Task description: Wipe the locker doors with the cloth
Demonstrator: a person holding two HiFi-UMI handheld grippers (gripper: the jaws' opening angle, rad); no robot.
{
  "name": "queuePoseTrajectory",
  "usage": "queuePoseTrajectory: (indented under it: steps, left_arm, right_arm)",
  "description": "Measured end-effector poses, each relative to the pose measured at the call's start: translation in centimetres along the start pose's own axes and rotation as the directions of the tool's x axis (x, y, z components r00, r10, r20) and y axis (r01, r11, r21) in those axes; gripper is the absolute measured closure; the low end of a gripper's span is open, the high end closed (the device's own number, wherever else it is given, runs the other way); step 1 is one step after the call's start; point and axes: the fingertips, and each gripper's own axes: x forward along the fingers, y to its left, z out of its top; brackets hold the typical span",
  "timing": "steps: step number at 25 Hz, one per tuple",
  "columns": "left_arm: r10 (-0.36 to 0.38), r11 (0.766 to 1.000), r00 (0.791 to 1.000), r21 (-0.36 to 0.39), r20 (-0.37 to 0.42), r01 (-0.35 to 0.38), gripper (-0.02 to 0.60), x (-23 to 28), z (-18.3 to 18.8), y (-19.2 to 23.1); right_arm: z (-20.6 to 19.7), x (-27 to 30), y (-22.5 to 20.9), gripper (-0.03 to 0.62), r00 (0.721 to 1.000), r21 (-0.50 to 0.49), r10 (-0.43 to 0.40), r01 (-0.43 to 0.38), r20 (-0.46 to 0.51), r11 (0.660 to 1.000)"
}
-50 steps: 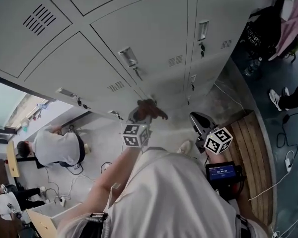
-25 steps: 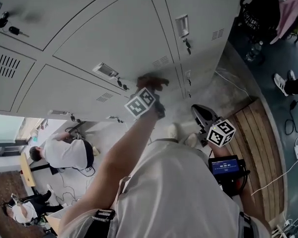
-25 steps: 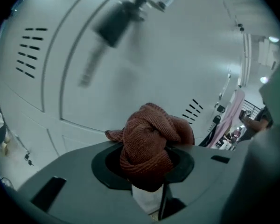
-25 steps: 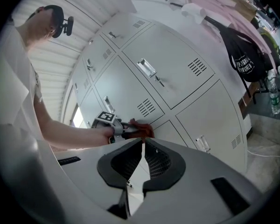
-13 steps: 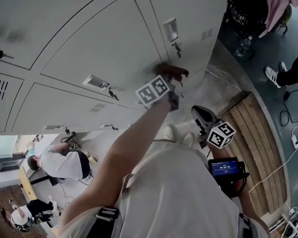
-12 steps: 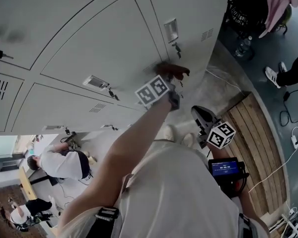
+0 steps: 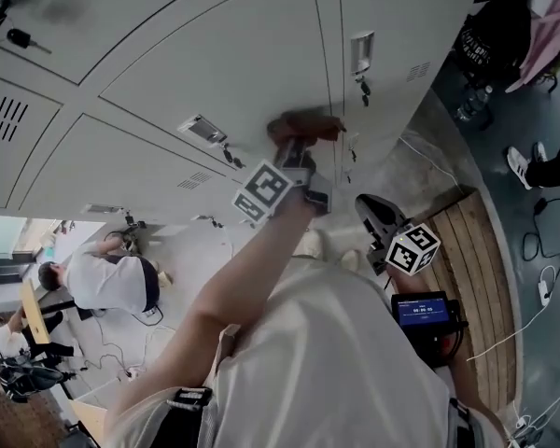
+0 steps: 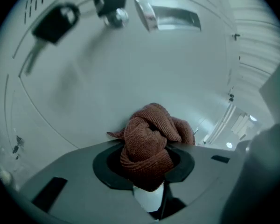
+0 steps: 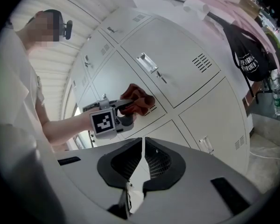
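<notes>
the left gripper (image 8: 147, 160) was clamped on a bunched brown cloth (image 8: 151, 134), its jaws closed around the wad. the cloth was pressed against a grey locker door (image 7: 205, 73), with the recessed handle (image 8: 170, 17) and a black key (image 8: 53, 22) hanging from the lock showing above it in the left gripper view. the right gripper (image 9: 141, 167) hung near the person's body, jaws together with nothing between them, well apart from the lockers. the wipe looked to be under way. the main risk was the key: a stroke carried toward it could snag the cloth or knock the key round in the lock. the cloth was balled up, so a hard push might bring the jaw tips onto the paint and scrape it.
</notes>
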Motion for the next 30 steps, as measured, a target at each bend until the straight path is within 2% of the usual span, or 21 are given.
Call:
queuePoseTrajectory:
  steps: [2,4,8,10,13,14,15,16,17,20,22,26,28,30]
  left_arm:
    - [0.031,1.000,0.998,-0.005,0.046,-0.031,0.469,-2.4,1.9,1.3]
    - [0.084,0.996,0.993,0.022,0.086,-0.086,0.469,-4.7,3.6,3.2]
    - [0.219,0.963,0.966,0.130,0.135,-0.236,0.469,-9.1,6.4,7.4]
    - [0.247,0.931,0.958,0.240,0.146,-0.277,0.469,-10.6,8.0,7.8]
    - [0.269,0.854,0.953,0.423,0.142,-0.304,0.469,-11.6,9.3,7.1]
    - [0.270,0.830,0.953,0.468,0.140,-0.304,0.469,-11.5,9.3,6.7]
    - [0.267,0.816,0.954,0.495,0.134,-0.298,0.469,-11.3,9.2,6.3]
    - [0.262,0.819,0.957,0.497,0.121,-0.287,0.469,-10.9,8.9,5.9]
    - [0.254,0.839,0.962,0.473,0.100,-0.271,0.469,-10.4,8.3,5.7]
    - [0.190,0.935,0.981,0.298,0.030,-0.191,0.469,-8.3,6.2,5.3]
    - [0.121,0.965,0.992,0.232,0.022,-0.123,0.469,-6.6,5.3,3.7]
    - [-0.025,0.985,1.000,0.174,0.003,0.024,0.469,-2.9,3.2,-0.8]
    - [-0.075,0.980,0.997,0.181,-0.032,0.080,0.469,-0.7,1.8,-2.8]
    - [-0.095,0.972,0.993,0.208,-0.074,0.108,0.469,1.4,0.2,-4.1]
  right_arm:
    - [-0.5,0.6,0.4,0.565,1.000,-0.003,0.019,-0.019,-0.025,1.000]
    - [-0.8,1.2,0.9,0.565,0.998,-0.007,0.041,-0.041,-0.043,0.999]
    - [-1.1,2.6,2.0,0.565,0.994,-0.016,0.089,-0.090,-0.068,0.996]
    - [-1.1,3.1,2.3,0.565,0.991,-0.021,0.106,-0.108,-0.078,0.994]
    - [-1.0,3.3,2.3,0.565,0.990,-0.024,0.113,-0.115,-0.082,0.993]
    - [-1.0,3.4,2.4,0.565,0.990,-0.023,0.113,-0.116,-0.082,0.993]
    - [-1.1,3.4,2.4,0.565,0.990,-0.022,0.114,-0.116,-0.083,0.993]
    - [-1.2,3.4,2.5,0.565,0.990,-0.021,0.115,-0.117,-0.085,0.993]
    - [-1.3,3.3,2.6,0.565,0.990,-0.020,0.115,-0.117,-0.087,0.993]
    - [-1.7,2.8,2.6,0.565,0.991,-0.016,0.101,-0.103,-0.090,0.995]
    - [-1.9,2.3,2.5,0.565,0.992,-0.014,0.090,-0.092,-0.089,0.996]
    - [-1.9,1.2,2.2,0.565,0.995,-0.013,0.060,-0.061,-0.078,0.998]
    - [-1.8,0.7,2.0,0.565,0.997,-0.013,0.042,-0.043,-0.067,0.999]
    - [-1.6,0.3,1.8,0.565,0.998,-0.012,0.024,-0.025,-0.052,1.000]
